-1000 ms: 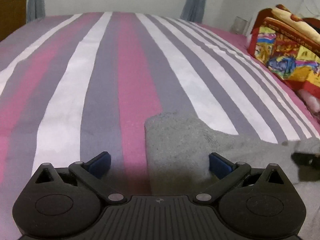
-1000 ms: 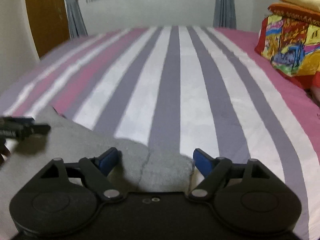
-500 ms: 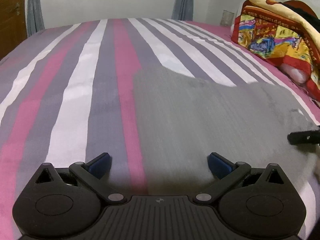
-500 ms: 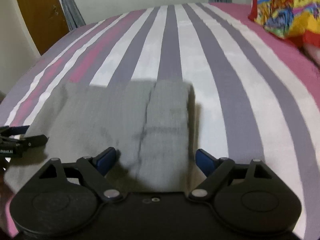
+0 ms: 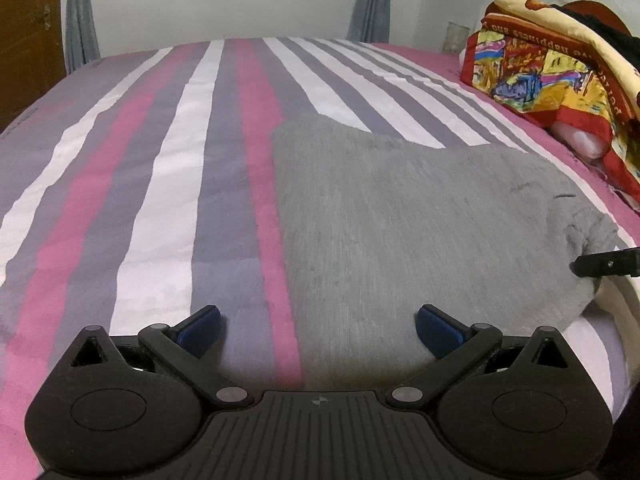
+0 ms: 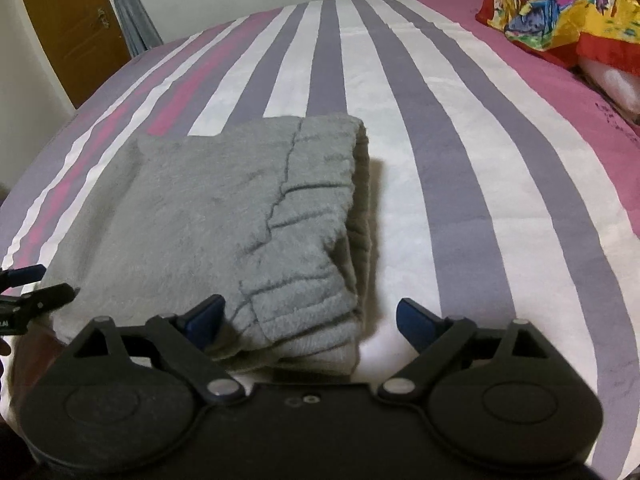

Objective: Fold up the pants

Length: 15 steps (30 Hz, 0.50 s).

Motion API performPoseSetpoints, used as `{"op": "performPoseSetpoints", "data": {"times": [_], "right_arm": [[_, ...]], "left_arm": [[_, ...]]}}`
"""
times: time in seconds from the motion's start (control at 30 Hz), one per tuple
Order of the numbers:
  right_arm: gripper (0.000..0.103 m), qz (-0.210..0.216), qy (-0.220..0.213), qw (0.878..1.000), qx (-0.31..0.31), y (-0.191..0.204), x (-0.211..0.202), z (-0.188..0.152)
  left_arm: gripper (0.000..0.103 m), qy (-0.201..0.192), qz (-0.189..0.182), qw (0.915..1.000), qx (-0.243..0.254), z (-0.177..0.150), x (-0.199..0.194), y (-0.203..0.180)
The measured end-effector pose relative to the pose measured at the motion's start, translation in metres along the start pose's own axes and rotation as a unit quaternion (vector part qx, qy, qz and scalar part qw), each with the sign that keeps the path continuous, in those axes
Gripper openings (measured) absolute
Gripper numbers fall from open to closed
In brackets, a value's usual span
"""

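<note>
Pants — grey, fleecy, folded into a thick stack, lying flat on the striped bedsheet.

Right wrist view: right gripper has its blue-tipped fingers spread wide, nothing between them pinched. The near corner of the stack — layered edges at roughly 6 o'clock of the fabric — sits in the gap between the fingers, closer to the left one, which overlaps the cloth's near edge; whether it touches I cannot tell. The right finger is over bare white sheet, apart from the cloth. Stacked layer edges show along the stack's 3 o'clock side. A wrinkled seam runs from 12 toward 6 o'clock across the top layer.

Left wrist view: left gripper also spread wide and holding nothing. The pants fill the frame from centre out to 3 o'clock. The right finger is over the grey cloth; the left finger is over pink and grey stripes of the bedsheet, off the fabric. The cloth's straight left edge runs up between the fingers toward 12 o'clock.

Each view catches the other gripper's dark tip at the frame edge — at 3 o'clock in the left view, at 9 o'clock in the right view, both beside the stack's edge.

Colourful bedding is piled at 2 o'clock, well apart from the pants. A wooden door stands at 11 o'clock in the right view.
</note>
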State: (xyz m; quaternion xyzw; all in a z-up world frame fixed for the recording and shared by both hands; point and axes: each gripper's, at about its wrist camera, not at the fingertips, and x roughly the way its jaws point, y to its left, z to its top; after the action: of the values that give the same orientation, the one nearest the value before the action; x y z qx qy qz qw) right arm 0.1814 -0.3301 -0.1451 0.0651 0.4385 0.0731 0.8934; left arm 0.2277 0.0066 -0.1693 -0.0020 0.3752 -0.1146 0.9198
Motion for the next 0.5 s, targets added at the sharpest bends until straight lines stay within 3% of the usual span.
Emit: {"op": "performPoseSetpoints", "data": {"times": [0.17,0.3,0.43,0.5], "right_arm": [[0.092,0.013,-0.035,0.999,0.002,0.000,-0.012,-0.009],[0.097,0.015,-0.001,1.000,0.025,-0.015,0.008,-0.019],[0.093,0.062,-0.060,0.994,0.064,-0.028,-0.020,-0.026],[0.091,0.070,-0.092,0.991,0.063,-0.034,-0.029,-0.033]], "left_arm": [[0.103,0.001,-0.008,0.9997,-0.022,-0.009,0.000,0.007],[0.103,-0.002,-0.015,0.9989,-0.045,-0.013,-0.002,0.010],[0.103,-0.036,-0.032,0.9966,-0.067,-0.022,-0.019,0.022],[0.103,-0.028,-0.028,0.9969,-0.068,-0.026,-0.014,0.026]]}}
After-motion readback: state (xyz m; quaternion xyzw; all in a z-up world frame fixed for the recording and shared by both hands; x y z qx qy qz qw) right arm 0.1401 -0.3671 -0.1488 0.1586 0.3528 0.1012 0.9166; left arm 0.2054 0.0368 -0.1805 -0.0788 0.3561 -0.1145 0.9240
